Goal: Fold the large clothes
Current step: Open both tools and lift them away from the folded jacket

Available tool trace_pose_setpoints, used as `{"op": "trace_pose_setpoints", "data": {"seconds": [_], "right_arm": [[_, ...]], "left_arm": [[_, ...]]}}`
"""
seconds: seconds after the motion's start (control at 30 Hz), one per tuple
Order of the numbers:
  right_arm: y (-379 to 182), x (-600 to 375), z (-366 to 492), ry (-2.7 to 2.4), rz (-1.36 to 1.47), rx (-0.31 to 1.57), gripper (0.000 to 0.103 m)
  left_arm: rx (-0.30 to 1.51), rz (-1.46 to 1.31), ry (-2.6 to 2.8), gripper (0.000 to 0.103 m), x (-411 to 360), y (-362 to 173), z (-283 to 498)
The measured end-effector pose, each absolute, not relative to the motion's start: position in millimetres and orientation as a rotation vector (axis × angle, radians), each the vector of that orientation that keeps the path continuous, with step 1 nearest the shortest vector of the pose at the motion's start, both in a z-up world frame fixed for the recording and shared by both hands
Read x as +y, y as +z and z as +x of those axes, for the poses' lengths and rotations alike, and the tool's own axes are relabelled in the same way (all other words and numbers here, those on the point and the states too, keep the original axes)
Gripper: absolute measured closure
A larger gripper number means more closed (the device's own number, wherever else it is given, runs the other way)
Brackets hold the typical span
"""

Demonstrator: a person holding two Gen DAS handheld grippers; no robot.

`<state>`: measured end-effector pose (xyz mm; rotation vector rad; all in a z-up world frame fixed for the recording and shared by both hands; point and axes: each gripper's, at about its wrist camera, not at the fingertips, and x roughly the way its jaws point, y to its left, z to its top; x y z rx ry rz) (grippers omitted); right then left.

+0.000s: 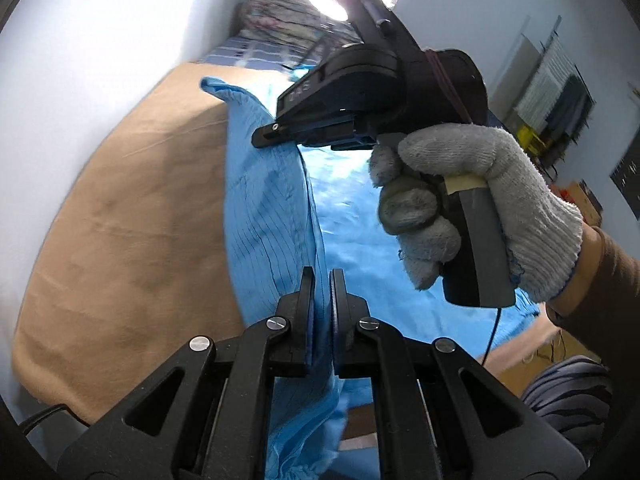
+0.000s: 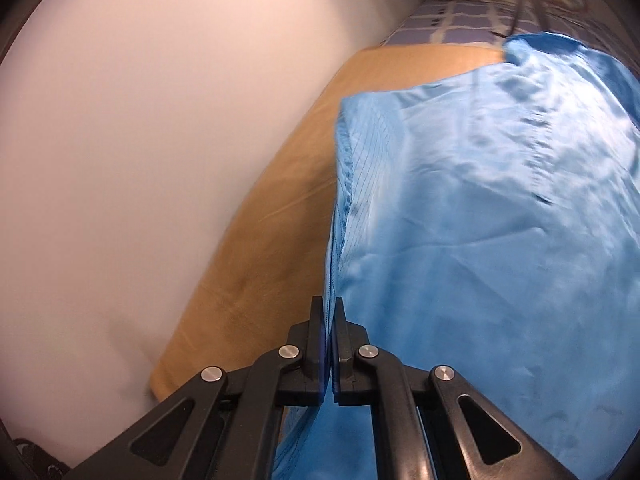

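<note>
Mid-fold, by the look of it: blue garment (image 1: 276,208) spread along the tan bed cover (image 1: 120,216), its long edge toward the wall-side edge of the bed lifted and ready to be carried across the rest of the cloth. Left gripper (image 1: 322,280) pinched nearly closed on that edge near the bed's near end; right gripper (image 2: 329,312), held in a gloved hand (image 1: 472,200), clamped fully on the same edge further along. Next, probably: both grips kept firm, moved together, edge kept taut and laid down level.
</note>
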<state>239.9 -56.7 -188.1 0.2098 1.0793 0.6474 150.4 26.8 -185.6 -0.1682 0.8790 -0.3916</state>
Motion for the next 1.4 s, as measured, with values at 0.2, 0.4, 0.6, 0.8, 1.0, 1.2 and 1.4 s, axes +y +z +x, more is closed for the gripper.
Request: {"op": "trace_pose_setpoints", "data": {"seconds": [0.2,0.4,0.6,0.8,1.0,1.2,1.4], "right_arm": [[-196,-136,232,0.593,0.334,1.051,0.103],[-232,-212,230,0.505,0.461,1.094,0.103],[-264,-235,228,0.456,0.472,1.142,0.103],[-265,-233,229,0.454,0.462,1.142,0.103],[-269,-232,236,0.448,0.428,1.148,0.103],[-265,-223,238,0.466,0.331,1.127,0.095],[-234,-238,216,0.457,0.234,1.041,0.075]], "left_arm": [[0.885,-0.198,-0.476,0.095,14,-174,150],[0.859,-0.251,-0.463,0.080,38,-167,145],[0.914,-0.228,-0.405,0.080,36,-189,163],[0.969,-0.188,-0.430,0.080,11,-214,171],[1.018,-0.168,-0.456,0.080,-6,-240,175],[1.051,-0.056,-0.454,0.080,-24,-260,183],[1.056,0.045,-0.427,0.080,-32,-282,180]]}}
